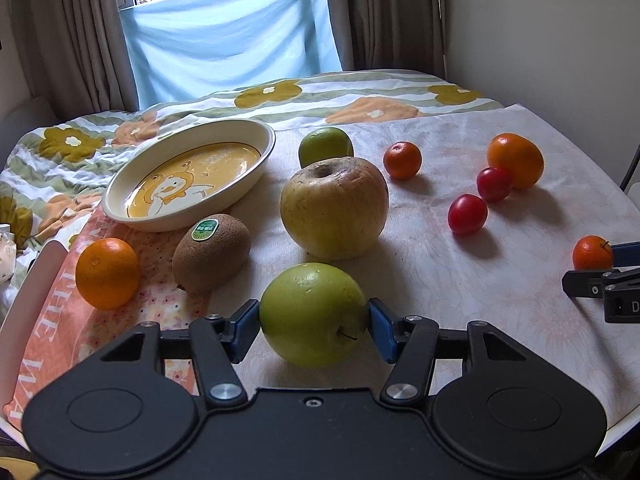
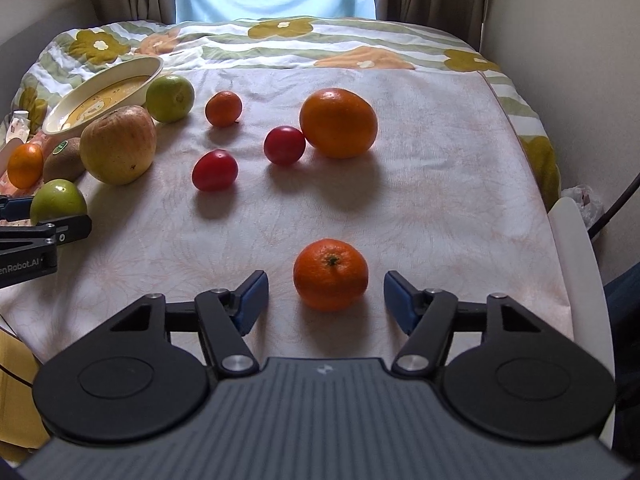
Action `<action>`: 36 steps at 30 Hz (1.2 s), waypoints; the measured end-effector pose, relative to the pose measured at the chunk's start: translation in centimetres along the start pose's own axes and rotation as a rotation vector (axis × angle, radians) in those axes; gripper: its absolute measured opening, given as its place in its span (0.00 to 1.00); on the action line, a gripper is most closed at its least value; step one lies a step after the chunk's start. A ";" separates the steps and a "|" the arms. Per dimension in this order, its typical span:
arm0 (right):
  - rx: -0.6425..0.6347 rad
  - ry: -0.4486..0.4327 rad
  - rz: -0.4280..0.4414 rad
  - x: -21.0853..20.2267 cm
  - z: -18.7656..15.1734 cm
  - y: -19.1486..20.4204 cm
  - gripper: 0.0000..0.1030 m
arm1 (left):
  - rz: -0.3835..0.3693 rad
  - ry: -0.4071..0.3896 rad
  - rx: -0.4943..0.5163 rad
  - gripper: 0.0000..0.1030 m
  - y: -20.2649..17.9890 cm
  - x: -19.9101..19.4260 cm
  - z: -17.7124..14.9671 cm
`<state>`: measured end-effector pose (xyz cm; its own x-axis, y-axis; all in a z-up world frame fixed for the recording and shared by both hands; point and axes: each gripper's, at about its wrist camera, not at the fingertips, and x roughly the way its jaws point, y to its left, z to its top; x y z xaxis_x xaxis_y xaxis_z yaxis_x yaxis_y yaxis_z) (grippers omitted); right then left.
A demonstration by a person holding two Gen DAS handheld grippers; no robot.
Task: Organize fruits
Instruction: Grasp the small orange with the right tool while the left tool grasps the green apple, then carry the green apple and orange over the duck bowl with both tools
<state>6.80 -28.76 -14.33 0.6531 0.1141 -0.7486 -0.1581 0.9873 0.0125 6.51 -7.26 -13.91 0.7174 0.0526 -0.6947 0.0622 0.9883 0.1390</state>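
**Two grippers, two fruits**

In the left wrist view, the left gripper (image 1: 314,322) is low in the middle of the frame. Its blue pads (image 1: 246,326) pinch a green apple (image 1: 314,314) from both sides. The apple sits on the cloth (image 1: 460,280). Just above it is a big yellow apple (image 1: 334,208). To the left are a kiwi (image 1: 211,254) with a green sticker and an orange (image 1: 107,273). In the upper left is a dish (image 1: 256,132) with a duck picture. A second green fruit (image 1: 326,146) peeks out behind the big apple.

In the right wrist view, the right gripper (image 2: 326,300) is low in the middle. Its jaws are spread, and a mandarin (image 2: 331,274) sits on the cloth between them. The pads do not touch it; there is a gap on each side.

Higher up in that view are two tomatoes (image 2: 215,170) (image 2: 284,145). The right one is touching a big orange (image 2: 338,123). A small mandarin (image 2: 223,109) lies to the upper left of them.
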 end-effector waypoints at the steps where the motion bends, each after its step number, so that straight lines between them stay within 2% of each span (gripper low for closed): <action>1: -0.001 -0.001 0.000 0.0 0.0 0.0 0.71 | 0.001 0.000 0.001 0.60 0.0 -0.1 0.0; 3: -0.007 -0.004 0.000 0.0 0.1 0.0 0.60 | 0.003 0.000 0.000 0.60 -0.1 -0.2 0.0; 4: -0.013 -0.007 -0.001 0.0 0.2 0.0 0.52 | 0.002 0.001 -0.003 0.60 -0.1 -0.2 0.0; 12: -0.032 -0.010 0.017 -1.2 0.9 0.0 0.51 | 0.001 -0.013 -0.038 0.60 0.0 -2.2 0.0; 22: -0.083 -0.062 0.083 -5.0 3.8 1.5 0.51 | 0.045 -0.066 -0.116 0.60 1.4 -7.2 1.8; 29: -0.131 -0.097 0.138 -7.4 7.0 3.6 0.51 | 0.095 -0.122 -0.167 0.60 4.2 -10.4 3.6; 36: -0.153 -0.128 0.183 -7.8 10.8 7.3 0.51 | 0.128 -0.164 -0.192 0.60 8.5 -11.1 6.0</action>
<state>8.52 -21.31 -1.25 0.6900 0.3117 -0.6533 -0.3859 0.9220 0.0324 3.18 -0.31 -0.80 0.8149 0.1702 -0.5541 -0.1572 0.9850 0.0714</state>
